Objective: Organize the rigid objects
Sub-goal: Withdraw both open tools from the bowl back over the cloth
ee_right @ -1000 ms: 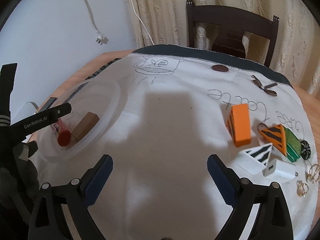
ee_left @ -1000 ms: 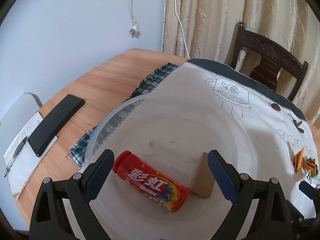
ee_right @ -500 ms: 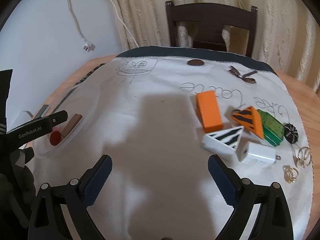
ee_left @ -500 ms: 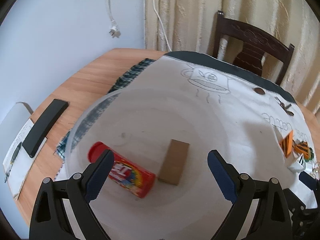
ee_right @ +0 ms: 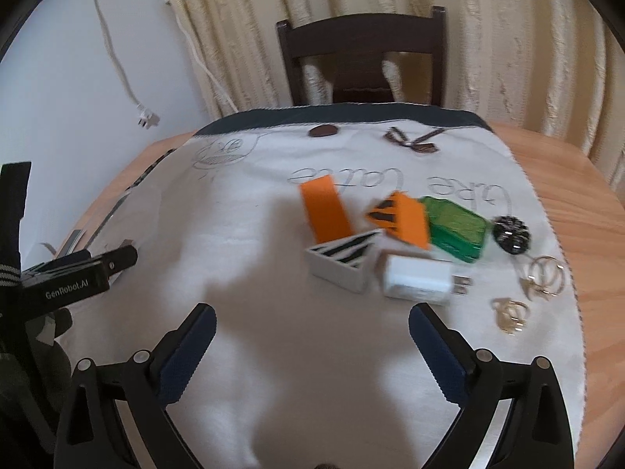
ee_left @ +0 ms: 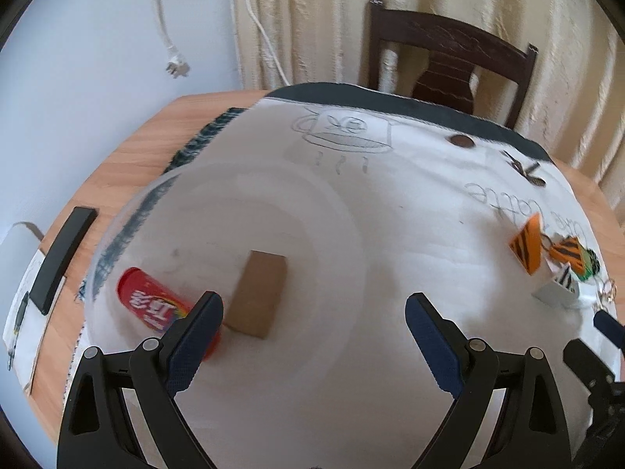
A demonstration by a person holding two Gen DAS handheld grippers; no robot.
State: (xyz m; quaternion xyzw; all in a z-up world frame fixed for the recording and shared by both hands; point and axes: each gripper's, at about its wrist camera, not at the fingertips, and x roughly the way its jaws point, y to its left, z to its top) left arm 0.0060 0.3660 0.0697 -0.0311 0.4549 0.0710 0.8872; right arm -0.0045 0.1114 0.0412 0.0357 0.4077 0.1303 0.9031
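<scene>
Jaws gape empty on left gripper (ee_left: pixel 314 312) and right gripper (ee_right: pixel 310 326); beyond the right one, white charger (ee_right: pixel 416 279) touches striped wedge (ee_right: pixel 343 262).

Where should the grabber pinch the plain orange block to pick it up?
Probably across the orange block's two long sides, coming down from above. It lies flat, long and narrow, and the right gripper is wide open. Mind the striped white wedge at its near end.
</scene>
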